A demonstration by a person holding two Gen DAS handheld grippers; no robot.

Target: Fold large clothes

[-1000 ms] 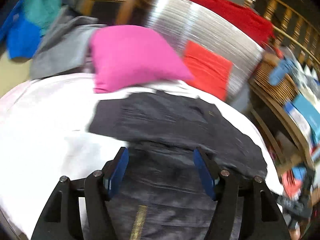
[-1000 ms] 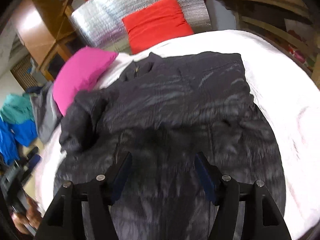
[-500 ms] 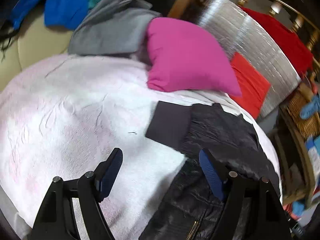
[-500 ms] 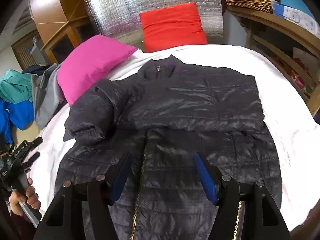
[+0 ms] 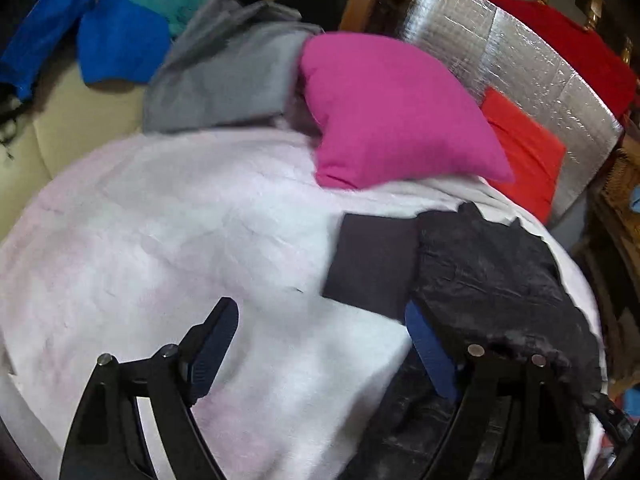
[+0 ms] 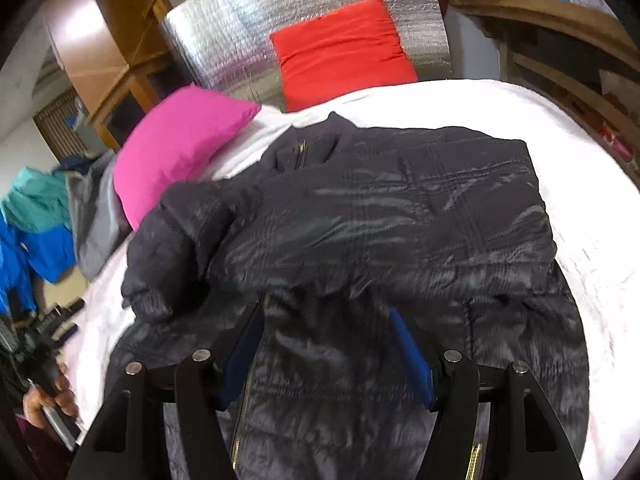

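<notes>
I am holding my right claw [image 6: 326, 350] parted and empty above the dark jacket [image 6: 400, 220] while my left claw [image 5: 320, 350] is opening over bare white bedspread [image 5: 160, 220], pink pillow [image 5: 392, 112] lying beyond.

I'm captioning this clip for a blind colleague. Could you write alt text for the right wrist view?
A dark quilted jacket lies spread on a white-covered bed, one sleeve folded across its chest, its gold zipper running toward the camera. The right claw hangs open just above the jacket's lower front, gripping nothing. Behind are a pink pillow, a red cushion and a silver foil panel.
</notes>
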